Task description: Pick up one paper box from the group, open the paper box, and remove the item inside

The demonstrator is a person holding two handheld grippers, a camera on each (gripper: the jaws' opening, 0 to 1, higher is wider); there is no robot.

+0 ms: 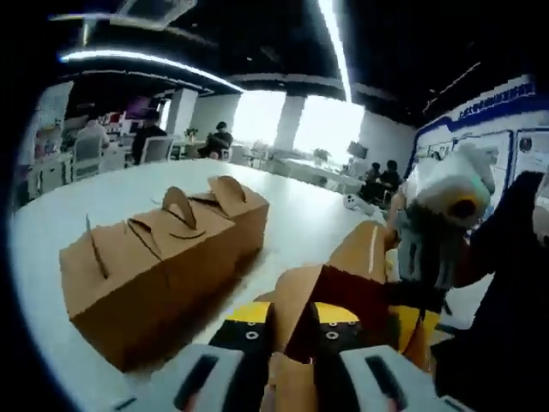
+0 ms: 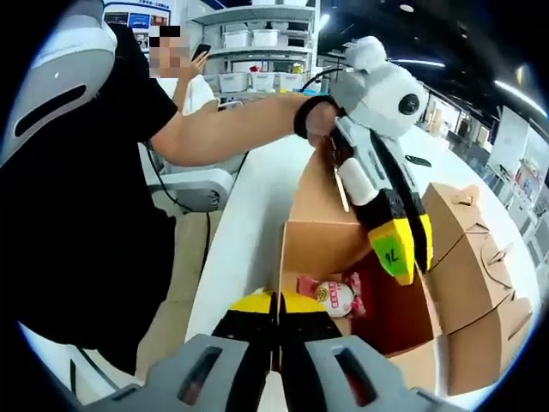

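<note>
An open brown paper box (image 2: 326, 245) stands on the white table, flaps up. Inside it lies a round white item in red wrapping (image 2: 336, 297). My right gripper (image 2: 276, 307) is shut on the box's near wall. My left gripper (image 2: 401, 249), with yellow tips and a green label, reaches down from above and is shut on the box's far side wall. In the left gripper view, my left gripper (image 1: 292, 328) clamps a brown flap of the open box (image 1: 360, 253) between its jaws. A row of closed paper boxes (image 1: 163, 257) with tab handles sits beside it, the same row of closed boxes (image 2: 480, 283) lying to the right.
A person in a black shirt (image 2: 77, 215) stands close at the left, an arm (image 2: 232, 120) stretched over the white table (image 2: 240, 232). Shelves with bins (image 2: 257, 43) are behind. Across the long table (image 1: 292, 215), people sit at desks (image 1: 219, 137).
</note>
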